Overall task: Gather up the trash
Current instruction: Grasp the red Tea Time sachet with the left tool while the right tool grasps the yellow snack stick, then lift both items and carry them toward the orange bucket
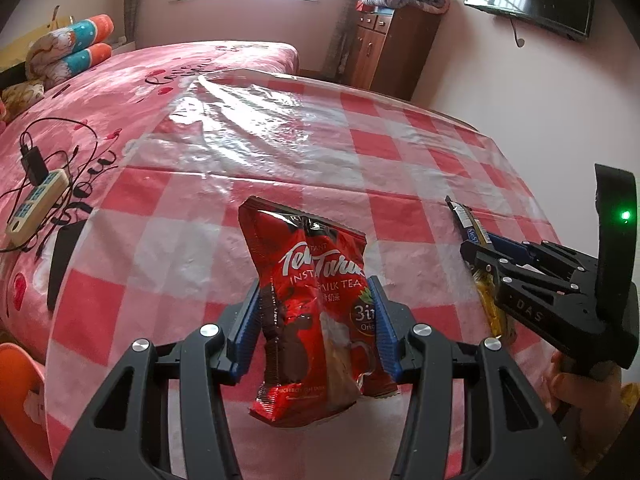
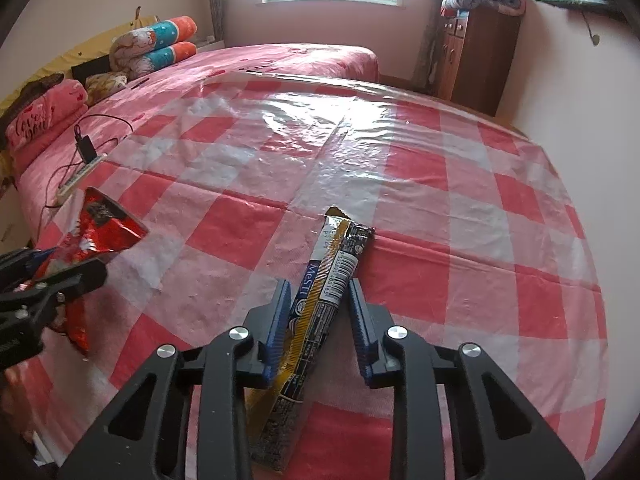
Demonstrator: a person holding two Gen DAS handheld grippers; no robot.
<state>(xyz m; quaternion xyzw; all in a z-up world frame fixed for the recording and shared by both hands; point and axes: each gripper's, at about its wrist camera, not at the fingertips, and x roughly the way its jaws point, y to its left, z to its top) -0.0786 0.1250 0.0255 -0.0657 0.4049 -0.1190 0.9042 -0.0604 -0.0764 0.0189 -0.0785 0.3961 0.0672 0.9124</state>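
A red instant milk tea packet hangs upright above the red-and-white checked tablecloth, with my left gripper shut on its middle. The packet and the left gripper also show at the left edge of the right wrist view. A long yellow-and-black stick wrapper lies on the cloth between the blue pads of my right gripper, which press on its sides. In the left wrist view the right gripper sits at the right, closed over the wrapper, with a person's hand behind it.
A pink bed adjoins the table's far and left side and carries a power strip with cables. A dark flat object lies at the table's left edge. A wooden cabinet stands at the far wall.
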